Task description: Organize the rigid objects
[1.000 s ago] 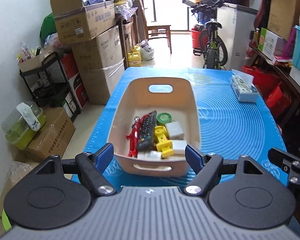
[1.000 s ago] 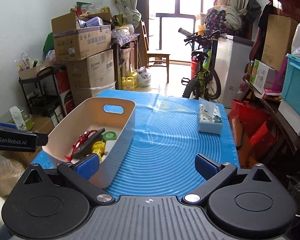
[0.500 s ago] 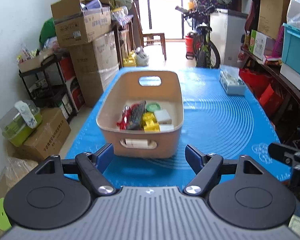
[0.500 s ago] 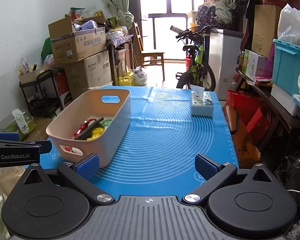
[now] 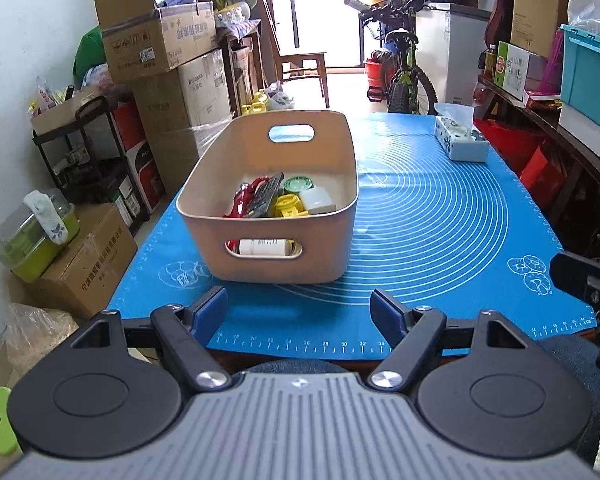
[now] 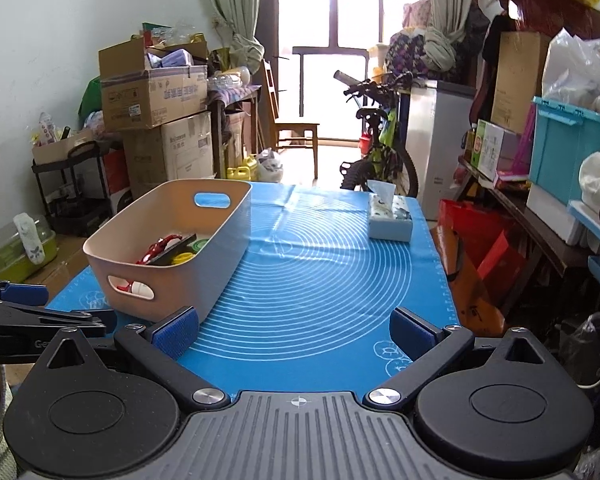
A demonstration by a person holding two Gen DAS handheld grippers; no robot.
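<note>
- Left claw (image 5: pixel 299 307) spread wide, empty, at the table's near edge
- Beige basket (image 5: pixel 278 258) on the blue mat (image 5: pixel 440 232), holding a remote control (image 5: pixel 265 196) and small items
- Right claw (image 6: pixel 295 334) spread, empty
- Tissue box (image 6: pixel 390 222) far right

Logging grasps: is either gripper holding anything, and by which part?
Nothing is held. The left gripper and right gripper are both open and empty, short of the basket.

Your two wrist cameras look forward and slightly down from the counter's (image 5: pixel 440 216) near edge, left facing the bin (image 5: pixel 276 248) closely, right beside it, both sharing bin (image 6: pixel 180 276) and mat.
</note>
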